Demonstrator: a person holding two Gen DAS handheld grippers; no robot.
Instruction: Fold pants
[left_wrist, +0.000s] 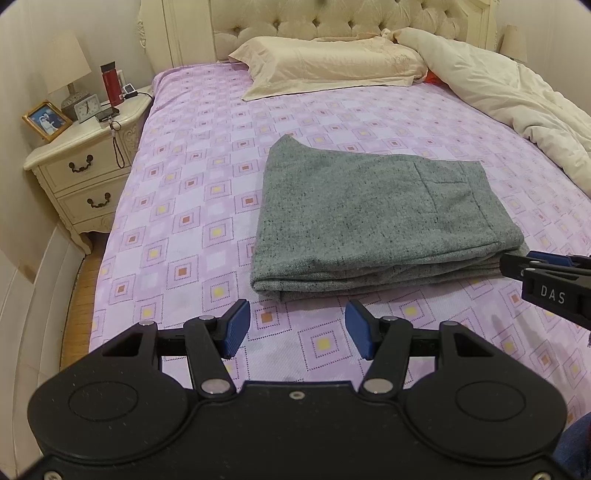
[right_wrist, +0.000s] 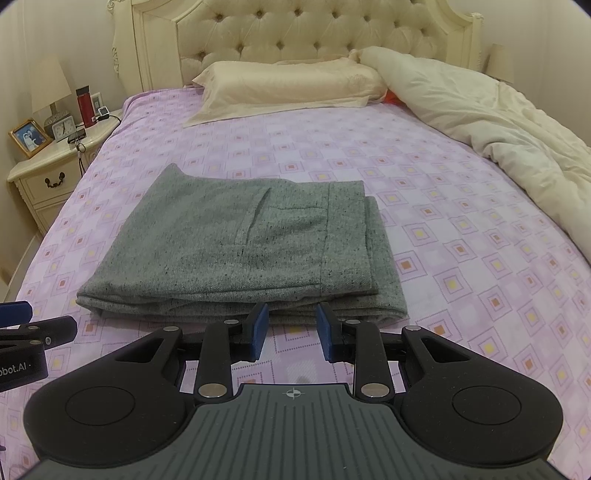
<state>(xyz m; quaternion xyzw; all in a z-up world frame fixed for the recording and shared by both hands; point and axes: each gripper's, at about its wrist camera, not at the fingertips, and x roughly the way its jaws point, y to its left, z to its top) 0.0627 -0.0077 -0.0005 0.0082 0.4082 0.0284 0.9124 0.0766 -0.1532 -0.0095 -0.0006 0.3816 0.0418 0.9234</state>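
One pair of grey speckled woven pants (right_wrist: 236, 247) lies folded into a flat, layered rectangle on the bed with the lilac sheet patterned in small squares (right_wrist: 461, 206), roughly in the middle of the mattress. One stitched pocket outline shows on its top layer. Taking those pants as the landmark: beyond them, against the cream tufted headboard (right_wrist: 314, 33), lies one cream satin pillow (right_wrist: 288, 88); beyond and to their right is one rumpled off-white duvet (right_wrist: 480, 114), bunched along the bed's far side.

Well to the left of the pants stands one cream bedside table with two drawers (left_wrist: 83, 162). On it I count one lamp with a pale shade (left_wrist: 66, 70), one red flask with a dark cap (left_wrist: 111, 83), one small white clock (left_wrist: 86, 107) and one gold-framed photograph (left_wrist: 46, 120); a few small dark gadgets sit there too, too small to make out.

There are two tools, each black with two blue pads. The left tool (left_wrist: 297, 328) hovers over bare sheet just in front of the pants' near left corner, its pads spread wide with nothing between them. The right tool (right_wrist: 291, 328) sits just in front of the pants' near folded edge, toward the right end, its pads apart by a narrower gap and gripping nothing; whether the tips brush the cloth I cannot tell.
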